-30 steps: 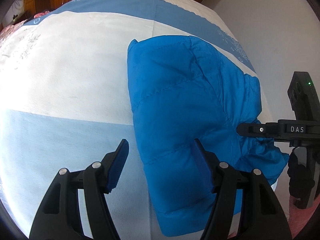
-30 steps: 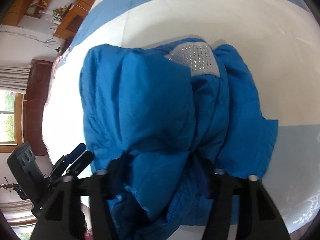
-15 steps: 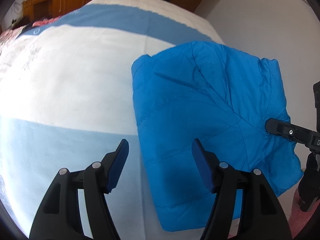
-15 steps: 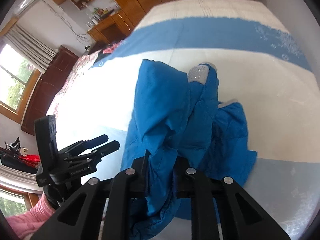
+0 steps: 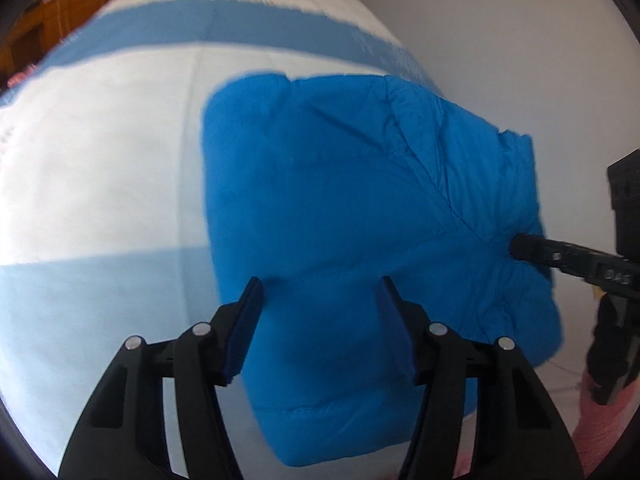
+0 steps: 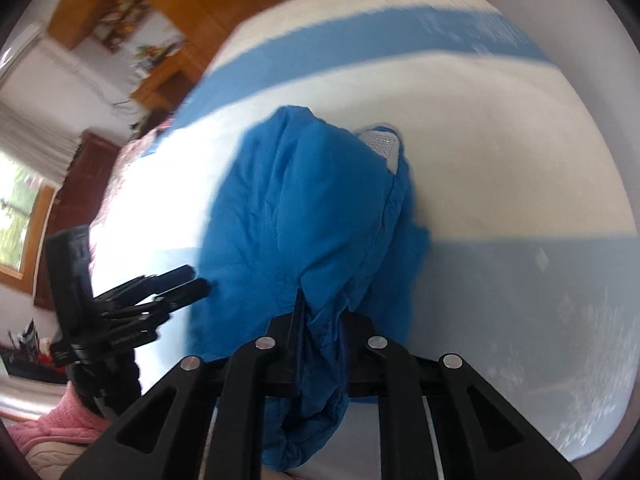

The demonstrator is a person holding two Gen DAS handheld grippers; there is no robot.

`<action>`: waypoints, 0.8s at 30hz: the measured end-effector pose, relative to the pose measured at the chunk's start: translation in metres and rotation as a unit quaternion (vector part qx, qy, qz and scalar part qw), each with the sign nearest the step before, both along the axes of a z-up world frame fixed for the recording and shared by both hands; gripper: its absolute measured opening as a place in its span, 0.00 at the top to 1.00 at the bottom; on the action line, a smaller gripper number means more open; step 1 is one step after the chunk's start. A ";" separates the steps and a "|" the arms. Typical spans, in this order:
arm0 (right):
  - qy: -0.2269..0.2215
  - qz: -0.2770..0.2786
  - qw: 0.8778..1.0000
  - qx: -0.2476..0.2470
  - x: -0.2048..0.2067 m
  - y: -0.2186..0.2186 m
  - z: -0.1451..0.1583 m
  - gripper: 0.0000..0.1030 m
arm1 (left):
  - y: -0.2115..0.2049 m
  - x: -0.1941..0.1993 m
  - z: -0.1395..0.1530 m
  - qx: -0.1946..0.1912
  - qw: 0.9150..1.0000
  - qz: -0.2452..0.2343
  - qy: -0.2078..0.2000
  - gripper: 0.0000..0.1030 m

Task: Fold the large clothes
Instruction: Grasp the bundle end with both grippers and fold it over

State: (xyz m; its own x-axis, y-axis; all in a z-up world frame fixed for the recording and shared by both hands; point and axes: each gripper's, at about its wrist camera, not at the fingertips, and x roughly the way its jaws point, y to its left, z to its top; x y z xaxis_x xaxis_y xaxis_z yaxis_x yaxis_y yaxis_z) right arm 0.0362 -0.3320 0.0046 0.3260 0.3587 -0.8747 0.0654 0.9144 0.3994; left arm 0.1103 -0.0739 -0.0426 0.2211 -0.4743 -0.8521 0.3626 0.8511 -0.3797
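A bright blue padded jacket [image 5: 360, 208] lies folded on the bed, with a grey dotted inner lining [image 6: 382, 146] showing at its far end in the right wrist view. My right gripper [image 6: 320, 320] is shut on a bunched edge of the jacket [image 6: 304, 220] and holds it up; it shows at the right of the left wrist view [image 5: 520, 246]. My left gripper [image 5: 320, 300] is open and empty, with its fingers over the jacket's near part. It also shows at the left of the right wrist view [image 6: 196, 282].
The bed cover [image 5: 100, 160] is white with blue bands. A white wall [image 5: 500, 20] runs along the bed's right side. Wooden furniture [image 6: 160, 12] and a window [image 6: 20, 208] stand beyond the bed.
The right gripper closed on the jacket's edge and lifted it. The left gripper moved right, so its open fingers now sit over the jacket.
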 end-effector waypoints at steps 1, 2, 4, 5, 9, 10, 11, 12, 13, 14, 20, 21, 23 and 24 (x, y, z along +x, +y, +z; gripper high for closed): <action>0.010 -0.009 1.000 0.008 0.001 -0.007 -0.012 0.88 | -0.005 0.000 -0.005 0.004 1.000 -0.005 0.000 0.44; 0.016 -0.016 1.000 0.016 0.000 -0.011 -0.022 0.87 | -0.010 -0.001 -0.008 0.013 1.000 -0.010 -0.006 0.43; 0.027 -0.035 0.998 0.033 -0.003 -0.019 -0.047 0.86 | -0.018 -0.004 -0.015 0.023 0.999 -0.018 -0.014 0.41; 0.031 -0.040 0.998 0.035 -0.005 -0.020 -0.058 0.84 | -0.020 -0.004 -0.018 0.023 0.999 -0.019 -0.012 0.41; 0.033 -0.069 0.995 0.065 -0.009 -0.024 -0.098 0.79 | -0.025 -0.005 -0.033 0.029 0.999 -0.024 -0.020 0.41; 0.032 -0.077 0.994 0.073 -0.009 -0.026 -0.104 0.78 | -0.026 -0.006 -0.036 0.030 0.999 -0.025 -0.024 0.40; 0.030 -0.080 0.993 0.076 -0.009 -0.026 -0.107 0.78 | -0.027 -0.006 -0.038 0.034 0.999 -0.025 -0.031 0.40; 0.026 -0.082 0.994 0.072 -0.008 -0.025 -0.107 0.78 | -0.029 -0.006 -0.040 0.037 0.998 -0.024 -0.037 0.39; 0.024 -0.083 0.994 0.068 -0.007 -0.026 -0.108 0.78 | -0.030 -0.007 -0.040 0.039 0.998 -0.023 -0.041 0.39; 0.021 -0.083 0.994 0.063 -0.007 -0.025 -0.107 0.78 | -0.029 -0.006 -0.039 0.038 0.998 -0.022 -0.042 0.39; -0.047 -0.102 0.993 -0.040 -0.038 -0.012 -0.047 0.69 | -0.008 -0.003 -0.009 0.005 0.999 0.003 -0.037 0.46; -0.064 -0.105 0.990 -0.067 -0.047 -0.006 -0.033 0.69 | 0.000 -0.007 0.000 0.000 0.999 0.010 -0.042 0.46; -0.091 -0.100 0.988 -0.077 -0.057 0.006 -0.014 0.69 | 0.012 -0.018 0.015 -0.016 0.998 0.016 -0.051 0.46; -0.105 -0.086 0.989 -0.063 -0.061 0.016 -0.005 0.69 | 0.014 -0.023 0.019 -0.026 0.998 0.016 -0.053 0.46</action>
